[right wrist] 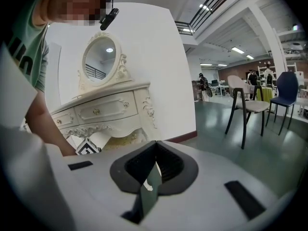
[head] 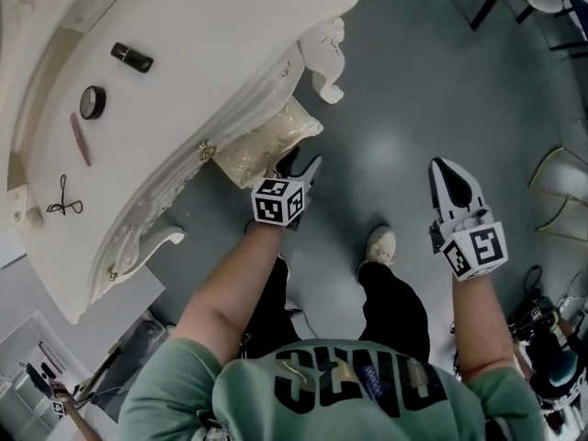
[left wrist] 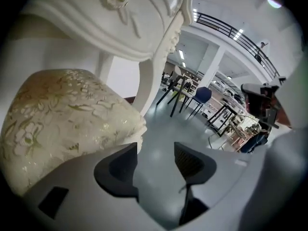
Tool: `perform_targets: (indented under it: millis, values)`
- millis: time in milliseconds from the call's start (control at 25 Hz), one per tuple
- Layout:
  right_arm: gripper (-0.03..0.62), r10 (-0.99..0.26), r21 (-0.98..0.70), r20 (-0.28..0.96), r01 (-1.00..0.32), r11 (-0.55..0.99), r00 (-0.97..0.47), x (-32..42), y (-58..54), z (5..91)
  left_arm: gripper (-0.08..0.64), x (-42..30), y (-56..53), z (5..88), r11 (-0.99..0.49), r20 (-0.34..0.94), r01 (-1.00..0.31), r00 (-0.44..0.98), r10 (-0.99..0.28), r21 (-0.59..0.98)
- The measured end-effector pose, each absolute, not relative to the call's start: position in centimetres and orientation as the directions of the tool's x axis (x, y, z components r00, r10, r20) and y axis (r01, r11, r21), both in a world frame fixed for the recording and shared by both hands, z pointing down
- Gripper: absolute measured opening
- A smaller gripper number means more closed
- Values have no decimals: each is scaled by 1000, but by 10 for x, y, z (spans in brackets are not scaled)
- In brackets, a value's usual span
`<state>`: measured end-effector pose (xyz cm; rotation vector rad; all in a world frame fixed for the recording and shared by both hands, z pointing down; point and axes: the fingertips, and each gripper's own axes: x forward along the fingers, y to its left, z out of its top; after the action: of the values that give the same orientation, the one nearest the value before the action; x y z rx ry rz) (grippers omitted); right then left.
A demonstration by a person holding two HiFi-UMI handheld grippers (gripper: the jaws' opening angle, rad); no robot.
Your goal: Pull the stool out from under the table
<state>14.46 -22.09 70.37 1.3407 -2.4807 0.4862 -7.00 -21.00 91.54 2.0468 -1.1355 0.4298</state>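
The stool [head: 268, 142] has a cream floral cushion and stands partly under the white dressing table [head: 211, 26], with its near corner sticking out. My left gripper [head: 301, 167] is at that corner. In the left gripper view its jaws [left wrist: 156, 160] stand open with only grey floor between them, and the cushion [left wrist: 62, 114] lies just left of the left jaw, apart from the pads. My right gripper [head: 452, 186] hangs over the floor to the right, shut and empty. In the right gripper view its tips [right wrist: 155, 148] meet, with the table [right wrist: 106, 107] and stool [right wrist: 120, 139] beyond.
On the tabletop lie a black tube [head: 131, 57], a round compact [head: 92, 102] and a pink stick [head: 81, 139]. A carved table leg [head: 326, 62] stands beside the stool. My shoe [head: 380, 243] is on the floor between the grippers. Chairs [right wrist: 245, 105] stand farther off.
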Motion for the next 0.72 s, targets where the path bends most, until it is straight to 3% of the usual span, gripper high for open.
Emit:
perform_targets:
  millis: [440, 720]
  values:
    - [-6, -722, -140, 423, -827, 544, -547, 148, -223, 773, 304, -70, -215, 1030, -238, 617, -840, 524, -587, 487]
    - [-6, -705, -137, 474, -835, 532, -527, 159, -213, 802, 367, -67, -253, 1052, -145, 557, -848, 453, -696, 509]
